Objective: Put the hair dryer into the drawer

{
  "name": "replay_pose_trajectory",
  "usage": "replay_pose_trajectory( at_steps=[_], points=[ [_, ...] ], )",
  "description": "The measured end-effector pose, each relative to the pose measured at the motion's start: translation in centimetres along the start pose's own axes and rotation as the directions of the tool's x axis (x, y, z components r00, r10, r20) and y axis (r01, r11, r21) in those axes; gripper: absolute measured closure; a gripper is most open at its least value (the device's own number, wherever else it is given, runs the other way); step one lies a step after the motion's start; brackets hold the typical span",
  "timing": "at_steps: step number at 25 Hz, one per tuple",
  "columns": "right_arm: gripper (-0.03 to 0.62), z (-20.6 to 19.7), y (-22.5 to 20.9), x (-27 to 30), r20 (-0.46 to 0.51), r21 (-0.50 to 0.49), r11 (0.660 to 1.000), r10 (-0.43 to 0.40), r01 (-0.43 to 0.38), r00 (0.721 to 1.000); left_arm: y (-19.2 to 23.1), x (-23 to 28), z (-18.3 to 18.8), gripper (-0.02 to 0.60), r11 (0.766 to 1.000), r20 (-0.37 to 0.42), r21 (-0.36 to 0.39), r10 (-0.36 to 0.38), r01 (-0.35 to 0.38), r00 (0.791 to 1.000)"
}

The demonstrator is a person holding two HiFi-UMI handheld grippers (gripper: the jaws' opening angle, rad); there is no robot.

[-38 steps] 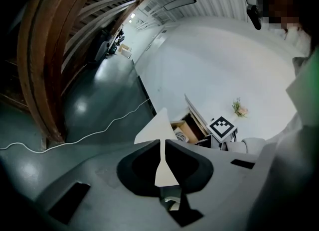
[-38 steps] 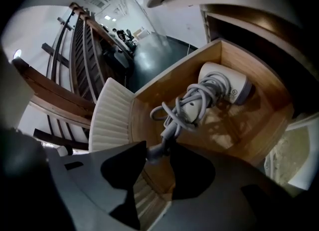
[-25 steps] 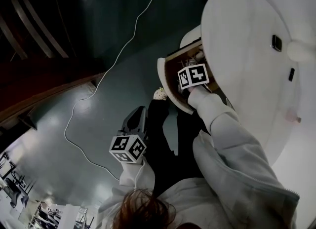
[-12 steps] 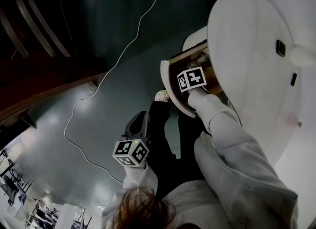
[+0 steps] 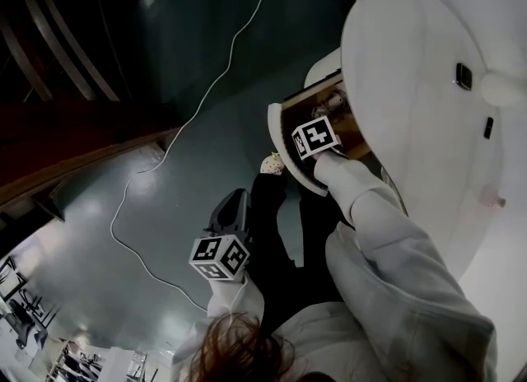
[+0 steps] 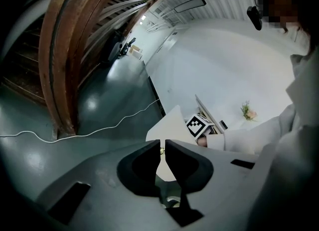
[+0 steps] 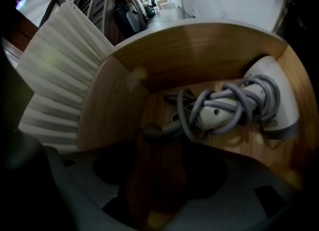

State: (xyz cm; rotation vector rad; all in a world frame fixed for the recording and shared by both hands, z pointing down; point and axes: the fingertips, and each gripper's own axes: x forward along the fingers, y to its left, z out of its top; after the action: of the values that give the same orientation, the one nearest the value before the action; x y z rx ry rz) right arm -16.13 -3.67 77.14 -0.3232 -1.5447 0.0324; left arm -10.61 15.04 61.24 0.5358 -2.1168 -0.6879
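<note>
Jaws of right gripper [image 7: 159, 173] just opening, nothing between them, hovering over drawer [image 7: 189, 51]. Released dryer [image 7: 234, 105] lying on drawer floor by right wall: placing likely done. Idling left gripper [image 6: 162, 148] jaws closed, empty.

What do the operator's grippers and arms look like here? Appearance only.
Left gripper: moulded grey shell, two dark wedge-shaped jaws. Right gripper: same build; its jaws have just been opening, nothing between them. Each carries a white cube with black square markers. No cables show on either. The person wears a pale long-sleeved jacket; the sleeves cover both arms.
</note>
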Motion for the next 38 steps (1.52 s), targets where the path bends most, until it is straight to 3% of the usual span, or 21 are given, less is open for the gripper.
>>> replay_pose_trajectory(
  at_steps=[11,16,24,32,38],
  points=[
    [0.145,-0.2,-0.1,-3.9,0.051,0.02,1.0,-0.003,0.002,0.999,-1.4,-0.3,2.1,0.543,0.997,0.036,0.049,-0.059,0.057,0.998],
    [0.146,-0.5,0.3,-5.8,0.095,-0.018,0.999,-0.048,0.05,0.994,-1.9,-0.9,3.3,0.544,0.995,0.056,0.065,-0.076,0.072,0.996],
    [0.189,-1.6,0.8,-9.3,0.181,0.032,0.997,-0.078,0.073,0.98,-4.3,-0.8,6.0,0.545,0.98,0.061,0.139,-0.151,0.141,0.987],
    [0.194,-4.6,2.0,-13.5,0.27,0.129,0.99,0.022,-0.058,0.963,-7.4,-0.2,8.4,0.545,0.951,0.045,0.227,-0.223,0.208,0.974],
    [0.206,-4.6,3.4,-18.4,0.42,0.156,0.973,0.092,-0.172,0.903,-9.9,0.0,10.2,0.544,0.921,0.029,0.294,-0.274,0.254,0.961]
  ],
)
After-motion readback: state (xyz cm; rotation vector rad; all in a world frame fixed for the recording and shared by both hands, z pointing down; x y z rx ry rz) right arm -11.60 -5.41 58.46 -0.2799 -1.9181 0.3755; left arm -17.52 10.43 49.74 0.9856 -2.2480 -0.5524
